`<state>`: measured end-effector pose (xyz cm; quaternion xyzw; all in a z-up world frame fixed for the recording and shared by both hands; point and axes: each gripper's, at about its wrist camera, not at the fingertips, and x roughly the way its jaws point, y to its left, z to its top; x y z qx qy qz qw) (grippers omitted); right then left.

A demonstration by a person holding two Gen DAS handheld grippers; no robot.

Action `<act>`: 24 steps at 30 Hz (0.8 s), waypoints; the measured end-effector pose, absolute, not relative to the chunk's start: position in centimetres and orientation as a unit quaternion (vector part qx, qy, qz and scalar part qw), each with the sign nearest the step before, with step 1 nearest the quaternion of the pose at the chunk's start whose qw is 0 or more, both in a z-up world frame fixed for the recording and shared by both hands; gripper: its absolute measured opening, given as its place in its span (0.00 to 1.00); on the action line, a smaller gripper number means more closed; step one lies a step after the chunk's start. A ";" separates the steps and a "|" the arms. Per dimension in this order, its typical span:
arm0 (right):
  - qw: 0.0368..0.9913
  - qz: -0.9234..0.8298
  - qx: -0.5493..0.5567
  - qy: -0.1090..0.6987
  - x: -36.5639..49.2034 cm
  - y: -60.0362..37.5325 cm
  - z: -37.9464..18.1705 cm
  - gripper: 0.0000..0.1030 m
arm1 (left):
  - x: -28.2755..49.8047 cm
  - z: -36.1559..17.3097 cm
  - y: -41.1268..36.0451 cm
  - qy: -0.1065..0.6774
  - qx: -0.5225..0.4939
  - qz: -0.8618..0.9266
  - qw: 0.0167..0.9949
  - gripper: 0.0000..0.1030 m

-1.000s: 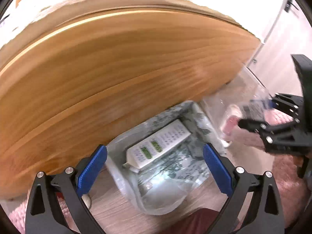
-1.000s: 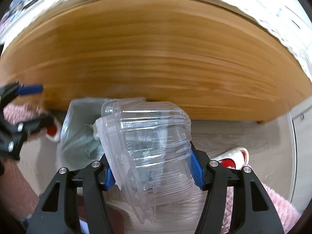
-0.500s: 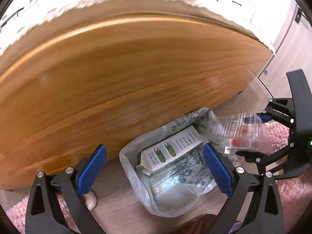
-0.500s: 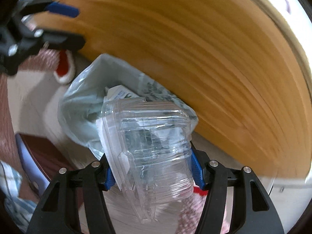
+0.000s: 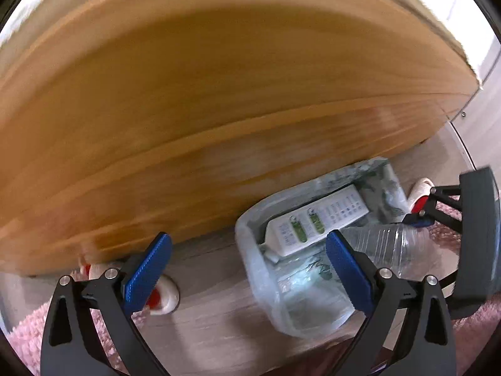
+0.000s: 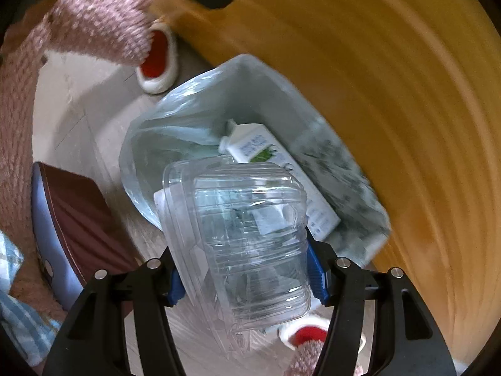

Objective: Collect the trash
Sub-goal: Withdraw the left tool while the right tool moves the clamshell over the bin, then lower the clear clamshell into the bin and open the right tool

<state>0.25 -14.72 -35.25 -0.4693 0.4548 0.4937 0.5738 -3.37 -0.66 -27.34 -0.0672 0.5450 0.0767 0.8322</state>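
The clear plastic clamshell container point(image 6: 247, 244) sits clamped between the blue pads of the right hand-held gripper point(image 6: 247, 277), which points down at the floor. It hangs over the near rim of the lined trash bin point(image 6: 200, 116), partly covering the opening. In the left wrist view the same container point(image 5: 388, 244) shows at the bin's right side, with the right hand-held gripper point(image 5: 416, 219) behind it.

Inside the bin lies a white carton point(image 6: 272, 163) with green markings, slanted across the liner; it also shows in the left wrist view point(image 5: 316, 222). The bin's liner point(image 5: 266, 285) is a pale translucent bag with a dark leafy print on the far wall.

The bin stands on the wood-grain floor point(image 5: 213, 319), close against a large wooden panel point(image 5: 219, 94) that fills most of both views.

The left hand-held gripper point(image 5: 247, 266) has its jaws wide with nothing between them, and hangs to the left of the bin, tilted down toward the floor.

White slippers with red insides lie on the floor: one point(image 6: 158, 65) beyond the bin next to a pink fuzzy sleeve point(image 6: 103, 28), another point(image 6: 313, 335) under the held container. A dark red and blue object point(image 6: 69, 219) lies at the bin's left.
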 end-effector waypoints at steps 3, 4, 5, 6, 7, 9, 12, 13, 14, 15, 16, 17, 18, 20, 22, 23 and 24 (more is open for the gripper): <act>0.556 0.508 -0.485 0.445 -0.4 -13.8 -36.2 0.58 | -3.8 -28.3 0.6 0.563 -0.075 0.095 0.818 0.93; 0.550 0.512 -0.490 0.442 -0.7 -13.6 -36.3 0.58 | -3.9 -28.7 0.9 0.569 -0.078 0.101 0.812 0.93; 0.543 0.519 -0.493 0.439 -0.9 -13.2 -36.5 0.58 | -4.0 -29.0 1.3 0.574 -0.081 0.106 0.808 0.93; 0.536 0.526 -0.494 0.438 -1.0 -12.8 -36.9 0.58 | -4.0 -29.4 1.8 0.580 -0.083 0.114 0.802 0.93; 0.529 0.531 -0.496 0.439 -1.1 -12.5 -37.1 0.58 | -4.1 -29.9 2.1 0.586 -0.083 0.121 0.797 0.93; 0.511 0.539 -0.505 0.440 -1.3 -11.9 -37.8 0.58 | -4.2 -30.7 2.7 0.598 -0.078 0.140 0.785 0.93; 0.485 0.552 -0.521 0.435 -1.5 -10.8 -38.7 0.58 | -4.2 -31.2 2.9 0.603 -0.055 0.161 0.779 0.93; 0.479 0.556 -0.523 0.433 -1.7 -10.6 -39.0 0.58 | -4.2 -31.4 3.0 0.606 -0.054 0.162 0.777 0.93; 0.471 0.561 -0.527 0.431 -1.8 -10.2 -39.3 0.58 | -4.2 -31.7 3.0 0.609 -0.055 0.163 0.774 0.93; 0.464 0.564 -0.532 0.429 -1.9 -9.9 -39.7 0.58 | -4.3 -31.9 3.3 0.614 -0.056 0.164 0.770 0.93; 0.458 0.565 -0.537 0.427 -2.0 -9.7 -40.0 0.58 | -4.4 -32.2 3.5 0.618 -0.057 0.167 0.767 0.93; 0.450 0.567 -0.544 0.424 -2.1 -9.4 -40.5 0.58 | -4.4 -32.4 3.6 0.621 -0.059 0.168 0.764 0.93; 0.442 0.568 -0.552 0.422 -2.2 -9.1 -41.0 0.58 | -4.5 -32.6 3.9 0.624 -0.061 0.171 0.760 0.93; 0.428 0.569 -0.568 0.414 -2.5 -8.7 -41.9 0.58 | -4.5 -33.0 4.4 0.628 -0.066 0.175 0.755 0.93; 0.413 0.572 -0.577 0.412 -2.7 -8.3 -42.8 0.58 | -4.5 -33.3 4.9 0.632 -0.071 0.179 0.751 0.93; 0.409 0.573 -0.578 0.412 -2.7 -8.0 -43.1 0.58 | -4.6 -33.5 5.1 0.634 -0.073 0.179 0.749 0.93; 0.403 0.575 -0.579 0.414 -2.8 -7.8 -43.5 0.58 | -4.6 -33.7 5.3 0.636 -0.076 0.179 0.747 0.93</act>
